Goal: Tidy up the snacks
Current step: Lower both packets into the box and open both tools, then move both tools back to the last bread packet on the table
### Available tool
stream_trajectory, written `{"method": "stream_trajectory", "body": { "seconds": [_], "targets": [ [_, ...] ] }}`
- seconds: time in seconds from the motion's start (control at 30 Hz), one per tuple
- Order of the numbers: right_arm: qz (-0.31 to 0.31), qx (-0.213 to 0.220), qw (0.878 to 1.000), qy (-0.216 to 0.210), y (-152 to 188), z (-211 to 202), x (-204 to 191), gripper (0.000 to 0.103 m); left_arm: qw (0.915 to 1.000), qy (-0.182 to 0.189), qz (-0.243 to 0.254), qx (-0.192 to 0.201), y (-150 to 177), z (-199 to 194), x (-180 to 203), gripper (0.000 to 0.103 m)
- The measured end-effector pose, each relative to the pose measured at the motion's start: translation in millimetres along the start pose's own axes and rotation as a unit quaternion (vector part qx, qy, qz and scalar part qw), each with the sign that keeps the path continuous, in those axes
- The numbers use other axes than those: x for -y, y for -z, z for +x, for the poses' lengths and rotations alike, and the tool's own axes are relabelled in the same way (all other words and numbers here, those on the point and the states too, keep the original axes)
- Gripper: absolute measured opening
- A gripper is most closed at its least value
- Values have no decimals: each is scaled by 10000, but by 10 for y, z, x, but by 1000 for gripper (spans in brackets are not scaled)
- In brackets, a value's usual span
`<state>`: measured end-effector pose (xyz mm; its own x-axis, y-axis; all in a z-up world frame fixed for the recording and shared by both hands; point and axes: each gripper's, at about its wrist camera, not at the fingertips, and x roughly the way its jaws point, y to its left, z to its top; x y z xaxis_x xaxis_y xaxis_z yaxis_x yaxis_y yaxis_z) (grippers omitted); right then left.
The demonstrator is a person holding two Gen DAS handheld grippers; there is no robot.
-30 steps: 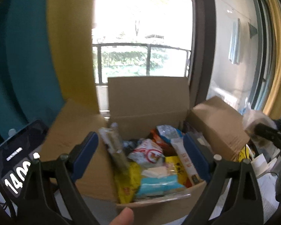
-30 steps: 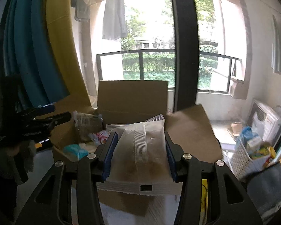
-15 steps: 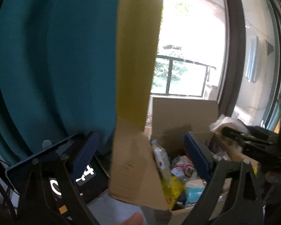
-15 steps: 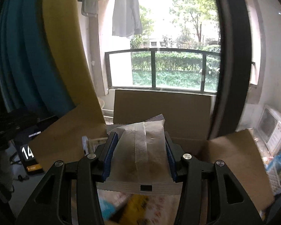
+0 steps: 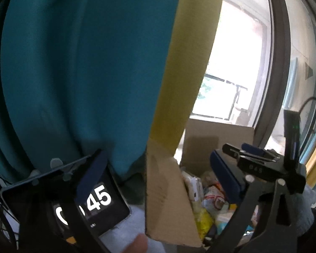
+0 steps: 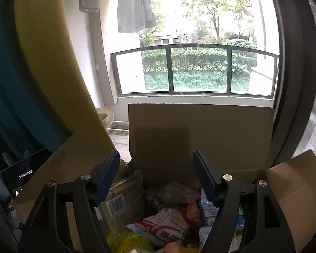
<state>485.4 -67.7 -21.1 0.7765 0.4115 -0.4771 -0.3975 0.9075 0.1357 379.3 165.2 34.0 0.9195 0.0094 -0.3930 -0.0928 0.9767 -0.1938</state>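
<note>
Both tongs are sitting wide open and holding nothing. Right gripper (image 6: 155,177) is hovering over the open cardboard box (image 6: 200,135), jaws spread well apart, snack packets (image 6: 168,225) lying just below and beyond the fingertips, roughly 6 o'clock in the right wrist view. A red-and-white packet (image 6: 164,221) is lying flat between the jaw lines, its long axis running about 8 to 2 o'clock, so across the opening rather than along it; my read is a slight wrist turn is needed before closing. Left gripper (image 5: 155,181) is off to the side, straddling the near box flap (image 5: 166,200): its left finger is sitting over the phone timer (image 5: 94,202) at 8 o'clock, its right finger over the box contents at 4 o'clock. Right gripper is showing up there at 3 o'clock (image 5: 252,154). Judging by this, the right hand is nearer to the snacks. Whether any snack is waiting outside the box, I cannot tell.
</note>
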Motion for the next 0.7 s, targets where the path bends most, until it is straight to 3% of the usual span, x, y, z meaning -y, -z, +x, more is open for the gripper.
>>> {"method": "stream_trajectory", "body": {
  "seconds": [0.1, 0.43, 0.7],
  "targets": [
    [-130, 47, 9999, 59, 42, -216, -3, 75, 9998, -180, 30, 58, 28, -41, 50, 99],
    [-354, 164, 9991, 165, 213, -978, 26, 75, 9992, 283, 275, 58, 91, -317, 440, 99],
    [-430, 173, 9989, -18, 518, -1564, -29, 75, 9980, 467, 423, -25, 277, -676, 678, 99]
  ]
}}
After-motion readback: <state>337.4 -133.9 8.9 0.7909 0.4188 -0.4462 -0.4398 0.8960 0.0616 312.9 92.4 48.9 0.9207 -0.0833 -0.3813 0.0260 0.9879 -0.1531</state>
